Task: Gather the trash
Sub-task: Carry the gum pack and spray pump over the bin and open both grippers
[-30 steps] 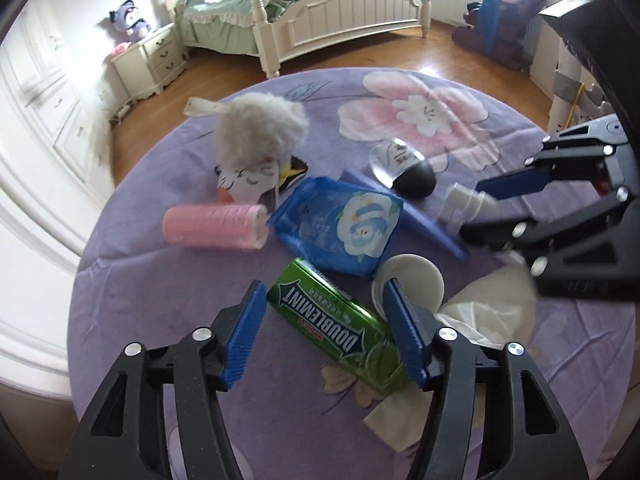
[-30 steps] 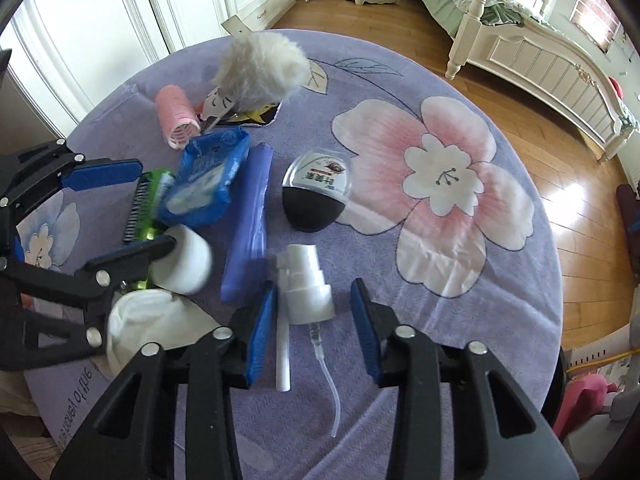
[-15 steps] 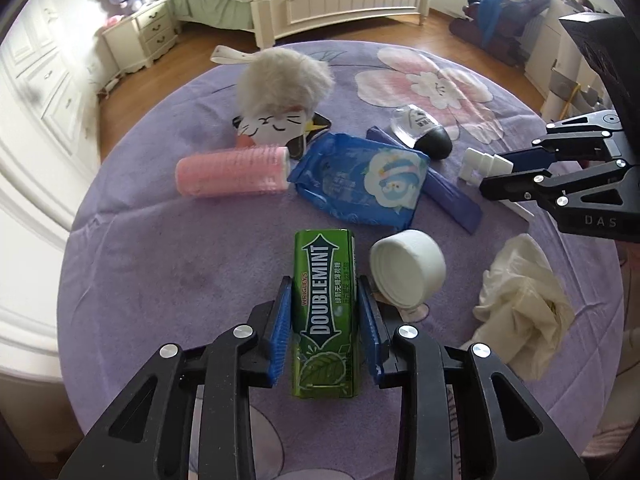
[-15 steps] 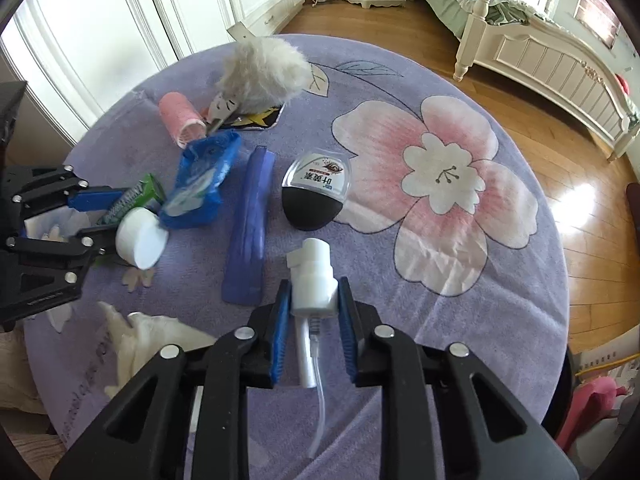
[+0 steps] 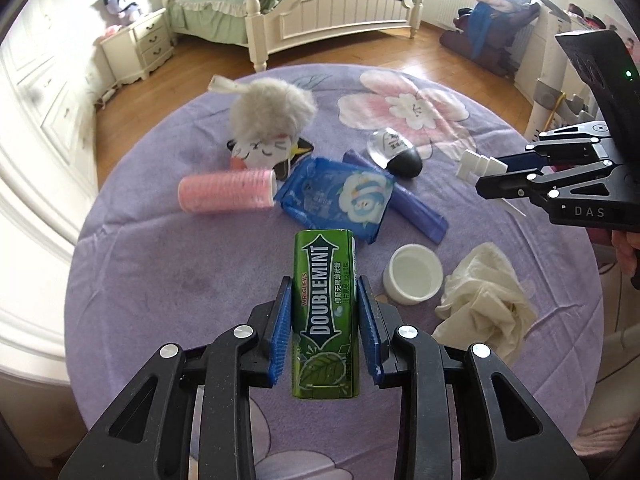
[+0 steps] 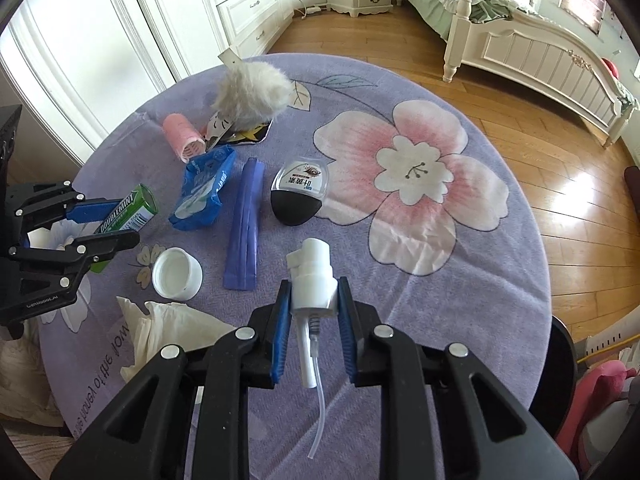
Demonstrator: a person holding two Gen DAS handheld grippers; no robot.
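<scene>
Two grippers work over one round purple table (image 5: pixel 132 264), each clamped on a piece of trash. Going left to right in the left wrist view, the left gripper (image 5: pixel 325 312) pinches one green gum pack (image 5: pixel 325 304) between its blue pads; the pack's long axis runs straight ahead along the fingers, its arrow print pointing away from the gripper. Left of this gripper the cloth lies bare out to the table's rim. Just ahead and to the left lies one pink hair roller (image 5: pixel 228 191), crosswise, with one fluffy white toy (image 5: pixel 272 114) beyond it. Straight ahead sits one blue wipes packet (image 5: pixel 340 196), overlapping one purple pouch (image 5: pixel 416 210). Beyond them rests one black-and-clear egg-shaped case (image 5: pixel 396 152). Just right of the fingers stand one white cap (image 5: pixel 414 274), open side up, and one crumpled white tissue (image 5: pixel 486 300) beside it.

Far right, the right gripper (image 6: pixel 314 304) grips one white spray pump head (image 6: pixel 314 276), nozzle end pointing forward, its thin tube (image 6: pixel 316 412) trailing back between the fingers. Ahead and right of that gripper the flowered cloth lies bare to the rim, wooden floor (image 6: pixel 568 168) beyond.
</scene>
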